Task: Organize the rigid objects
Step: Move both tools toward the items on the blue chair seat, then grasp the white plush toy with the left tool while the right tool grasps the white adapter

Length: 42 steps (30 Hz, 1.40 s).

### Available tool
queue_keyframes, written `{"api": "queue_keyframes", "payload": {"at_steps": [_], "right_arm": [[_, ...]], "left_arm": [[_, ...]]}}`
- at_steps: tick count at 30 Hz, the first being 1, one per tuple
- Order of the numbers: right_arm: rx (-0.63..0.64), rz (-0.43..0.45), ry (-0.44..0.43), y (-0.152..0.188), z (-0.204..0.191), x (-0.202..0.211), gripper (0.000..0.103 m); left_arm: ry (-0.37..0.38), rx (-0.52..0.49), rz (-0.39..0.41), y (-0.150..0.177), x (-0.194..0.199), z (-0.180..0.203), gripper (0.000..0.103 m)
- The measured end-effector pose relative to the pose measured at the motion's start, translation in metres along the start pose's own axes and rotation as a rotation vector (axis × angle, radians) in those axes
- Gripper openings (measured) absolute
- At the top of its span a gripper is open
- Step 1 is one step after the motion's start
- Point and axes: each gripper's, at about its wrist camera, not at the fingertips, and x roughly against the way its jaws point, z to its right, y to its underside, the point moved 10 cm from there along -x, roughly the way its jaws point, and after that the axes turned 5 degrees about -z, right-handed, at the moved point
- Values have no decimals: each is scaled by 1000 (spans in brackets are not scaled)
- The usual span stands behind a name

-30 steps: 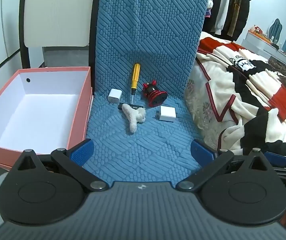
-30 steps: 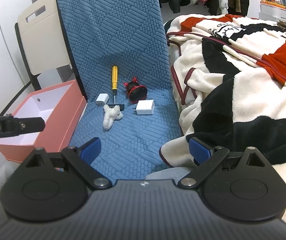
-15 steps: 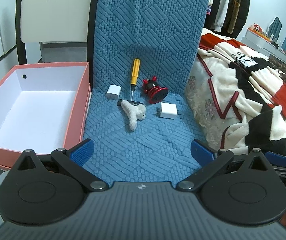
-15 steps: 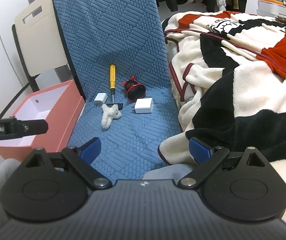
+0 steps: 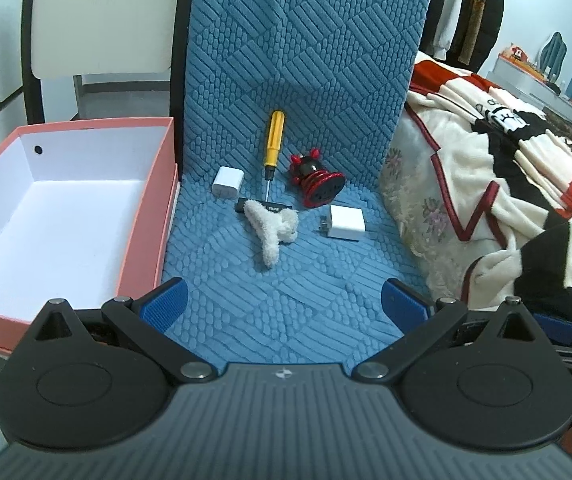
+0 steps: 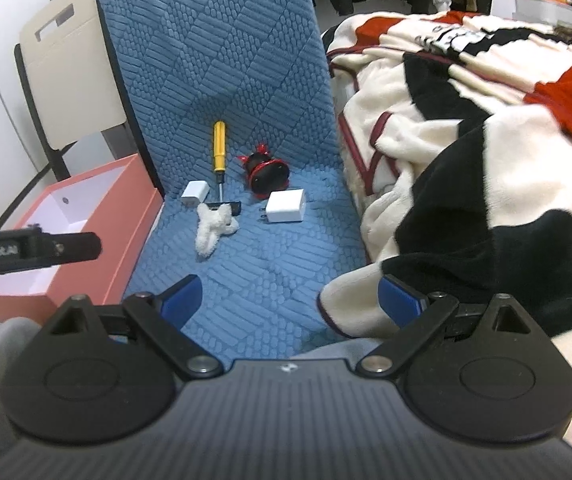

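Your left gripper (image 5: 284, 300) is spread wide and holds nothing; your right gripper (image 6: 290, 295) is the same. Both hang over the front edge of the blue cushion (image 5: 286, 300), well short of the items. Nothing is sorted yet, by the look of it: the pink box (image 5: 146, 216) at the cushion's left edge is empty. Near the back fold lie the yellow screwdriver (image 5: 274, 140), small white charger (image 5: 228, 182), larger white charger (image 5: 345, 228), red-and-black toy (image 5: 317, 182), and fluffy white hair claw (image 5: 270, 228) over a black USB stick (image 5: 246, 205).
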Motion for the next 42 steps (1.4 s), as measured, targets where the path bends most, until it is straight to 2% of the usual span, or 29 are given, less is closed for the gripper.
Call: {"api": "queue_keyframes", "payload": {"at_steps": [4,13,18,22,26,31,39,42], "right_arm": [[-52,-20,-42,2,-1,-19,96],[-69,18,5,-16,4,-49,96],[-93,40,25,-27,6,-62,96],[-83,46,55,-34,3,-75,96],[-102,62,35,-44,-1,-85,96],[-115,67,21,-56,-3,-103,96],[-140,43,12,-63,0,-138,96],[-179,29,-32,-66,1,-154,91]], "left_arm": [[-2,2,-5,-3,-18,-1,103],[-33,-12,0,-13,-61,-12,103],[-55,-52,4,-16,-85,-20,103],[-35,-53,6,-16,-100,-22,103],[-10,-53,4,-14,-110,-22,103],[-29,-73,-2,-14,-125,-26,103],[-9,-38,-38,-14,-153,-37,103],[-6,-46,-38,-16,-164,-33,97]]}}
